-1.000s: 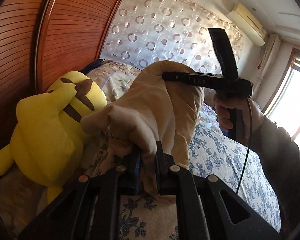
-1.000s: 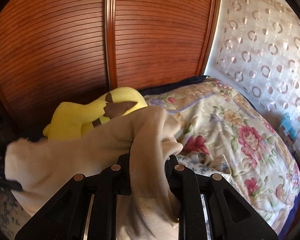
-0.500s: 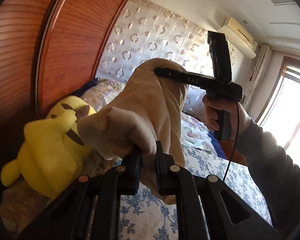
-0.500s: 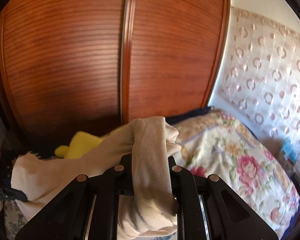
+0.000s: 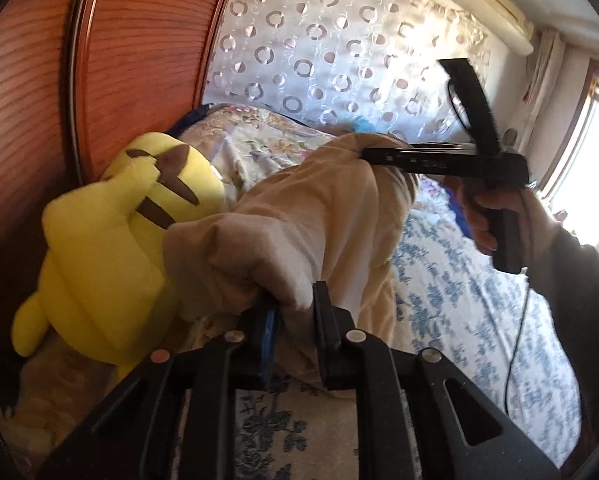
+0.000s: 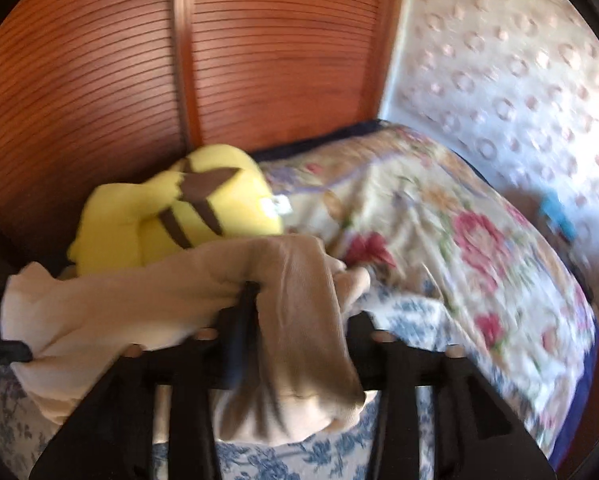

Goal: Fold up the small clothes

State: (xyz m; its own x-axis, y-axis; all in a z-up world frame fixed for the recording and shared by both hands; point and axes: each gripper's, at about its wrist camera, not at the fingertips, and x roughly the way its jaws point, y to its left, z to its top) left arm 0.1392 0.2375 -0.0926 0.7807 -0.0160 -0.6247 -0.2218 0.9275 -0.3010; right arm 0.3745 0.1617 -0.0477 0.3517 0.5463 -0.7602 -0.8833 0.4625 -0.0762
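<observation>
My left gripper [image 5: 293, 312] is squeezed shut on one bunched end of the soft cream cloth garment [image 5: 299, 220], with the cloth pinched tight between its two black fingers [image 5: 326, 320]. From there the garment runs up and away toward about one o'clock, and its far end is pinched in my right gripper [image 5: 365, 154], which I hold by its handle in my right hand [image 5: 495, 216]. In the right wrist view my right gripper [image 6: 291, 312] is closed on a thick fold of the same cloth, and the rest of it trails off toward nine o'clock, where the other gripper shows only as a dark bit at the edge. So the long way of the garment goes from one gripper to the other, and it hangs in the air between them, sagging a little over the blue flowered bed sheet [image 5: 459, 300]. Both grippers hold an end, so neither one is nearer. I think the next move is to bring the two ends together, or to lay the cloth flat on the sheet. The yellow plush toy with brown stripes [image 5: 115, 248] sits close at about ten o'clock, and I should keep the cloth off it.
</observation>
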